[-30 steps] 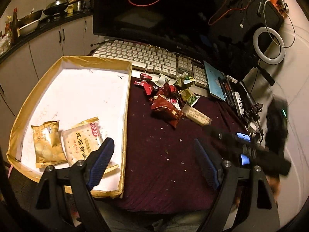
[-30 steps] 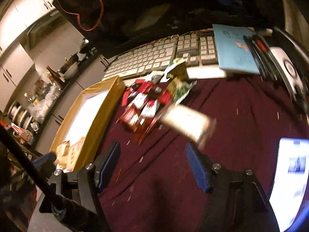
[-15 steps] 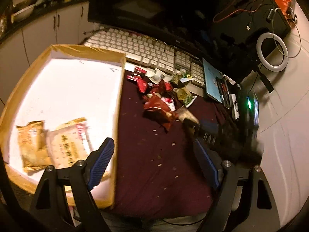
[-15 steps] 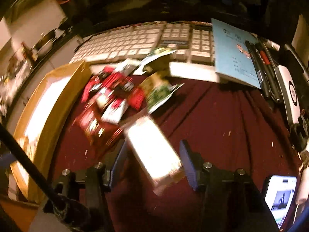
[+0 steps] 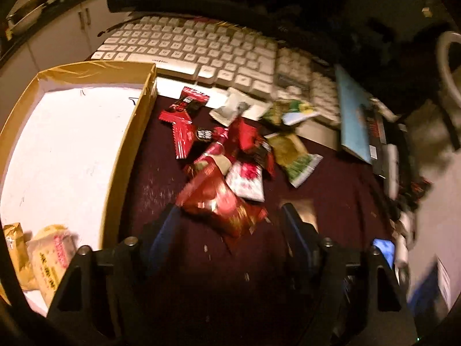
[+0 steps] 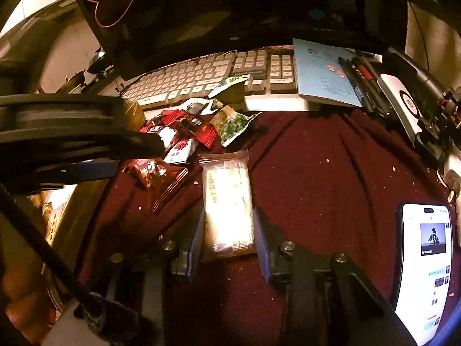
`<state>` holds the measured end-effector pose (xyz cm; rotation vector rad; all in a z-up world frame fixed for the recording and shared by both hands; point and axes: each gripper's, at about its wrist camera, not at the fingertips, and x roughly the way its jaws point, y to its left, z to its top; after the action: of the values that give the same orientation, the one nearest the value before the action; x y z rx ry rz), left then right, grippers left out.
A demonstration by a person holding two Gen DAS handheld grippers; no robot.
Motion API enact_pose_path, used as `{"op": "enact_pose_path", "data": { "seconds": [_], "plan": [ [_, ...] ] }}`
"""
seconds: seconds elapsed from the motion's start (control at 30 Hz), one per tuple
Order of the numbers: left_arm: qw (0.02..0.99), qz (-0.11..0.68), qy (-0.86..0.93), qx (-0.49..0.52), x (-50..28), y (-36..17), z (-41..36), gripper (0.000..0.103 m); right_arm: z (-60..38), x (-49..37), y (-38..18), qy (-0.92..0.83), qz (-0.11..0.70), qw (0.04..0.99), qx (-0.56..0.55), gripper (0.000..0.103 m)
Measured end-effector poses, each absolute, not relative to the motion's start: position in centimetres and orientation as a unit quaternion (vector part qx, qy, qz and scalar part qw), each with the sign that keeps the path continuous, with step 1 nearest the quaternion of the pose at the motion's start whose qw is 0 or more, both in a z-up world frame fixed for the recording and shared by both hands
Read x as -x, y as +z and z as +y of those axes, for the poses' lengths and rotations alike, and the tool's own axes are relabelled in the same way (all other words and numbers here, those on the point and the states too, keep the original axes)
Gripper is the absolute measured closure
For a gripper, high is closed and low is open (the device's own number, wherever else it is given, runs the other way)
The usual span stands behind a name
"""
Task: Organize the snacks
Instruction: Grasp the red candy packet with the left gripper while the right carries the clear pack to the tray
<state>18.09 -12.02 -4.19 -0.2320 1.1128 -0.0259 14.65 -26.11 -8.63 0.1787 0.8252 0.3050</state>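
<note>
In the left wrist view my left gripper (image 5: 230, 225) hangs over a maroon cloth. A crinkled red snack packet (image 5: 222, 204) lies between its blue fingertips. The jaws are closing and the pads stand apart from the packet. Beyond it is a pile of red, white and green snack packets (image 5: 230, 150). In the right wrist view my right gripper (image 6: 229, 239) is closing on a long pale packet (image 6: 227, 199), with both pads against its long edges. A gold-rimmed box (image 5: 135, 132) with a white floor, at the left, holds two tan packets (image 5: 49, 259).
A white keyboard (image 5: 201, 46) and a dark monitor (image 6: 230, 5) stand behind the pile. A blue notebook (image 6: 322, 72) with pens lies at the back right. A lit phone (image 6: 423, 265) rests at the right near edge. Crumbs dot the cloth.
My left gripper moved right, from over the box to the red packet, and its jaws narrowed. My right gripper came down around the pale packet and its jaws drew in against it.
</note>
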Motion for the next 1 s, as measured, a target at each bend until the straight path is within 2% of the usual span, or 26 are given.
{"op": "enact_pose_path", "data": {
  "seconds": [0.07, 0.1, 0.13, 0.17, 0.3, 0.4, 0.63, 0.8, 1.0],
  "plan": [
    [0.837, 0.535, 0.013, 0.112, -19.0, -5.4, -11.9, 0.043, -26.2, -14.9, -8.7, 0.148, 0.398, 0.901, -0.085, 0.07],
    [0.837, 0.536, 0.015, 0.11, -19.1, -5.8, -11.9, 0.052, -26.1, -14.9, -8.8, 0.15, 0.397, 0.901, -0.085, 0.07],
    [0.835, 0.54, 0.018, 0.108, -19.1, -6.2, -11.8, 0.056, -26.1, -14.8, -8.8, 0.151, 0.396, 0.902, -0.085, 0.07],
    [0.83, 0.546, 0.018, 0.113, -18.8, -6.7, -11.6, 0.066, -26.0, -14.8, -8.7, 0.153, 0.395, 0.902, -0.084, 0.07],
    [0.839, 0.533, 0.013, 0.105, -16.7, -6.6, -10.8, 0.075, -25.8, -14.8, -8.6, 0.16, 0.392, 0.902, -0.081, 0.07],
    [0.833, 0.535, -0.029, 0.136, -14.7, -5.9, -9.8, 0.076, -26.0, -14.5, -8.3, 0.166, 0.378, 0.907, -0.086, 0.07],
    [0.849, 0.478, -0.115, 0.194, -7.5, -1.2, -5.9, 0.076, -26.5, -13.0, -7.1, 0.205, 0.349, 0.906, -0.125, 0.07],
    [0.881, 0.419, -0.053, 0.212, -5.6, 2.2, 1.2, 0.076, -21.7, -11.9, -4.2, 0.294, 0.351, 0.879, -0.13, 0.07],
    [0.886, 0.399, 0.02, 0.235, -8.3, 1.6, 10.1, 0.076, -12.8, -13.6, -1.9, 0.359, 0.362, 0.856, -0.09, 0.07]
  ]
}}
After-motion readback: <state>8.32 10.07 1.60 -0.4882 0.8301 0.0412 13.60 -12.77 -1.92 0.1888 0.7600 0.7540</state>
